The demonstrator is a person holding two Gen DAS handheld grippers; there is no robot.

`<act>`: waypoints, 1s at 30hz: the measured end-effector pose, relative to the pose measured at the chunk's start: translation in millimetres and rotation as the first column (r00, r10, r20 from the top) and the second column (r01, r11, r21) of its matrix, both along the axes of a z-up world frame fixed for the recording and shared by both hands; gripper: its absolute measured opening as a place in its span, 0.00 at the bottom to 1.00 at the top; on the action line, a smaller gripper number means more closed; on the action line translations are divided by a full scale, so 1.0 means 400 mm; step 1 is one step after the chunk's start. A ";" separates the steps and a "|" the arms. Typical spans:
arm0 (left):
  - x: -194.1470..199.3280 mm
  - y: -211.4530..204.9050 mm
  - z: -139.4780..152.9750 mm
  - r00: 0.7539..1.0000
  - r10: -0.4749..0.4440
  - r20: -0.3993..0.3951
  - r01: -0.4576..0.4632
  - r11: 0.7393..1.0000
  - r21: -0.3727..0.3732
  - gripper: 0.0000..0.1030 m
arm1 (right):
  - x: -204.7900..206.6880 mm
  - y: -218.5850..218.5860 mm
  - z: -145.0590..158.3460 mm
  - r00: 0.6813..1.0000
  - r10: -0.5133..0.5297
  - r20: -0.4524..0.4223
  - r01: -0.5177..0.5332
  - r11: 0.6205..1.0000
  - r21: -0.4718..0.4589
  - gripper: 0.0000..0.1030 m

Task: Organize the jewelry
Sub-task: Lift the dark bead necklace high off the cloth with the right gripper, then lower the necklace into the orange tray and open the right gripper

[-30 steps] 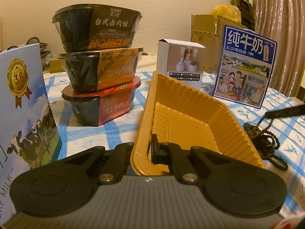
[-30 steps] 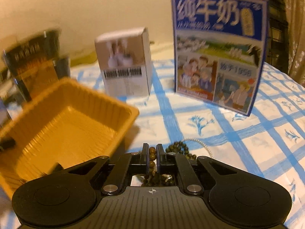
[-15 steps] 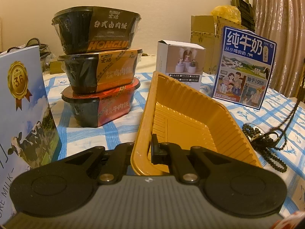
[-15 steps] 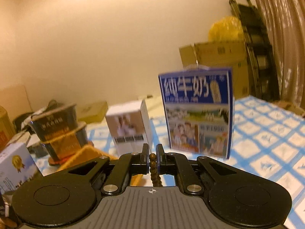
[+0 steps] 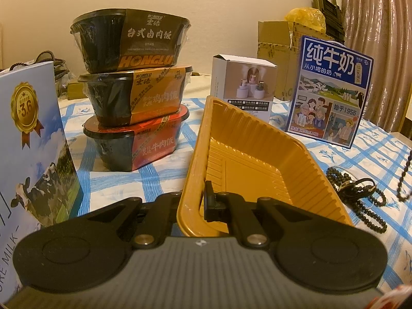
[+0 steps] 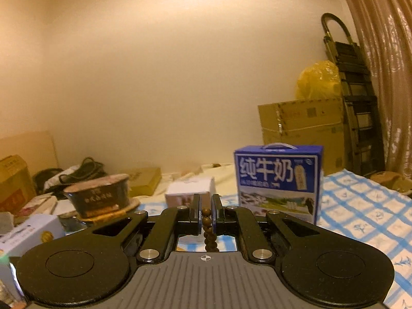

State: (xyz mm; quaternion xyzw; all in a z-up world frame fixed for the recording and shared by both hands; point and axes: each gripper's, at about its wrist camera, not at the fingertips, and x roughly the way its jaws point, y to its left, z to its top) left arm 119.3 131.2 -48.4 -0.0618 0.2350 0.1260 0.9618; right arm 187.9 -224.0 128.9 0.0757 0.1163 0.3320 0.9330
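Plainly, "HONGLU" on stacked bowls (image 5: 131,38)

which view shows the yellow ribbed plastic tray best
The left wrist view. There the yellow ribbed plastic tray fills the centre, its ridged floor and walls visible, its near rim clamped by the left gripper. In the right wrist view the tray is not visible at all.

Bead strand (image 6: 207,228) hidden below the jaws; hanging beads (image 5: 404,175) cut off at 3 o'clock; white carton (image 5: 31,149) cropped at 9 o'clock.
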 end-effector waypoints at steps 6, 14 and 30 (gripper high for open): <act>-0.004 -0.003 0.000 1.000 -0.001 0.003 0.001 1.000 -0.002 0.04 | -0.019 0.048 0.011 0.996 0.084 -0.016 -0.084 0.996 -0.009 0.07; -0.006 -0.003 0.000 1.000 -0.001 0.004 0.001 1.000 -0.004 0.04 | -0.010 0.161 -0.003 0.975 0.214 -0.062 -0.213 0.977 0.023 0.07; -0.018 -0.002 -0.004 1.000 -0.002 0.007 0.003 1.000 -0.026 0.04 | 0.024 0.411 -0.118 0.870 0.430 -0.239 -0.407 0.902 0.142 0.07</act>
